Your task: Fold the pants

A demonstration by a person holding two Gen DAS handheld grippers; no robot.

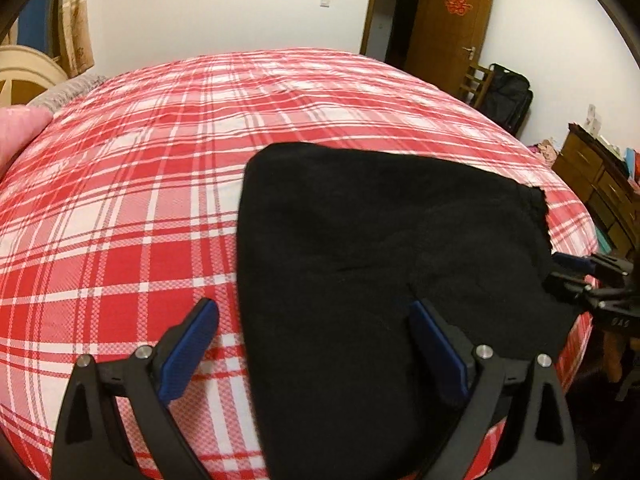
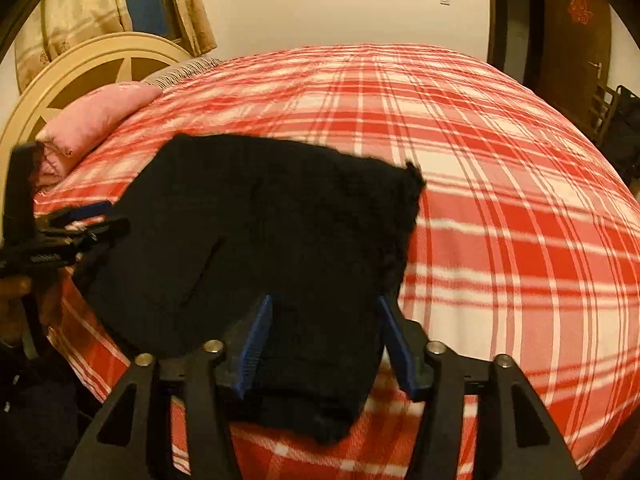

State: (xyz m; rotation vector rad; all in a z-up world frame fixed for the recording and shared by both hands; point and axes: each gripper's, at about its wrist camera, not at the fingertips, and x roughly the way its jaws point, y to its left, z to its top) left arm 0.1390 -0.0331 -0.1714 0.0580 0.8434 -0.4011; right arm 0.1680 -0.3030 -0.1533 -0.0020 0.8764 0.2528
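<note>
Pants (image 1: 380, 248) folded compact on bed (image 1: 140, 200); left tongs (image 1: 314, 350) and right tongs (image 2: 326, 340) open, final tidying possibly remaining.

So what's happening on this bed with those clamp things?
A person is folding black pants on a bed with a red plaid cover, holding a two-finger gripper in each hand. The pants lie bunched near the bed's edge, apparently already folded over. The left gripper is open, one of its fingers over the cloth. The right gripper is also open, straddling the near end of the pants. Neither is gripping the cloth right now.
</note>
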